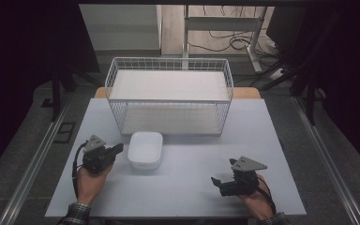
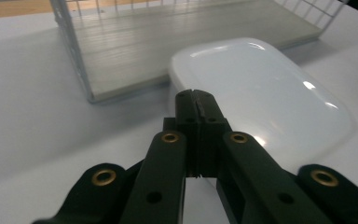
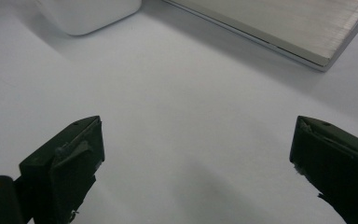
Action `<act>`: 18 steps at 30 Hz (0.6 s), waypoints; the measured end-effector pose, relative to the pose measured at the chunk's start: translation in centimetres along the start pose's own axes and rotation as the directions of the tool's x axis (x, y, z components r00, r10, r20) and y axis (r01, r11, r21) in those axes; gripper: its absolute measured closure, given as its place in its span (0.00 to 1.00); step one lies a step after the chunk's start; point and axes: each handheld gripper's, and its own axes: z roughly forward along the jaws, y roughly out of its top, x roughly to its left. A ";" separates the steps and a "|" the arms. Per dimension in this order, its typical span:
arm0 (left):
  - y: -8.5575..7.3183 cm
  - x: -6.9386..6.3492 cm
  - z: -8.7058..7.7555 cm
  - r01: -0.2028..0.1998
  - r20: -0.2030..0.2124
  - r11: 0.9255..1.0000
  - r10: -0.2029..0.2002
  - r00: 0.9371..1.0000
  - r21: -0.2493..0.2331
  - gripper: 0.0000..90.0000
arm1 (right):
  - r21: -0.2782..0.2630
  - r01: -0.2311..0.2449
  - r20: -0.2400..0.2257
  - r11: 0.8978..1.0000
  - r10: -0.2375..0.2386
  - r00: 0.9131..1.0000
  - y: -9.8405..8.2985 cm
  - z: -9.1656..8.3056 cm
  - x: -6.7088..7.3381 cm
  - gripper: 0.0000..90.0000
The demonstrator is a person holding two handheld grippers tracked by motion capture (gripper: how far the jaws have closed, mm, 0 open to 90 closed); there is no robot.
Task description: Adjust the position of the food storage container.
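A: The left hand-held gripper (image 1: 117,149) has its jaws pressed together on nothing, tips right beside the white lidded box (image 1: 145,149) at centre frame.

B: And the right hand-held gripper (image 1: 217,181)?

A: Jaws wide apart, resting on the counter (image 1: 187,187), lower right, well away.

B: Best approach, then?

A: I'd judge a steady, low push on the box's side, aimed at the wire shelf rack (image 1: 168,96) behind it.

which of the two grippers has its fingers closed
The left gripper, beside the white dish: its fingers are pressed flat together with nothing between them. The right gripper has its fingers spread wide over the bare table.
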 end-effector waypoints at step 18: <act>2.3 0.1 6.2 -0.007 0.005 0.998 0.007 1.000 0.067 1.00 | 0.029 -0.002 -0.006 1.000 0.002 1.000 -0.2 0.4 0.0 0.03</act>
